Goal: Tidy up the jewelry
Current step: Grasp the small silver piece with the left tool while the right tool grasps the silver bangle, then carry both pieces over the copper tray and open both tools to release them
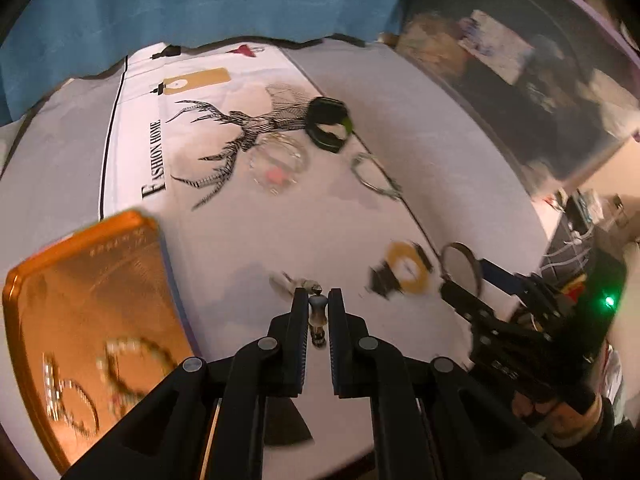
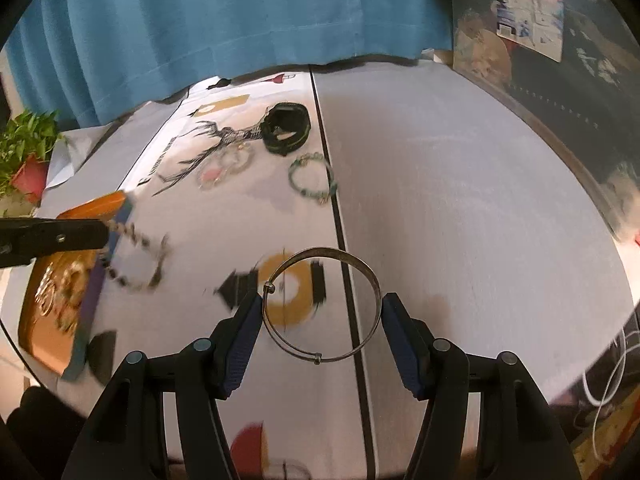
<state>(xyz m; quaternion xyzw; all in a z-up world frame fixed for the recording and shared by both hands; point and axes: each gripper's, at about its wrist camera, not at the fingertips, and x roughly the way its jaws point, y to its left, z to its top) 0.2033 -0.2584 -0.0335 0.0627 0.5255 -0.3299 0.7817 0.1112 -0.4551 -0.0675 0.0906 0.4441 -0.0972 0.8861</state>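
Note:
My left gripper (image 1: 318, 294) is shut on a dark beaded bracelet (image 1: 317, 312); in the right wrist view the bracelet (image 2: 136, 260) hangs from that gripper (image 2: 102, 234) beside the orange tray (image 2: 30, 320). The tray (image 1: 24, 280) lies at the lower left and holds several beaded bracelets (image 1: 132, 360). My right gripper (image 2: 322, 304) is shut on a thin silver bangle (image 2: 372, 280), held by its sides above the cloth. The left wrist view shows that gripper (image 1: 472, 280) and bangle (image 1: 476, 264) at right.
On the deer-print cloth (image 2: 440, 200) farther back lie a black band (image 2: 286, 126), a green bead bracelet (image 2: 312, 178) and a clear bracelet with pink (image 2: 224, 168). A blue curtain (image 2: 240, 12) hangs behind, a potted plant (image 2: 28, 152) stands at left, and a dark bin (image 2: 560, 80) at right.

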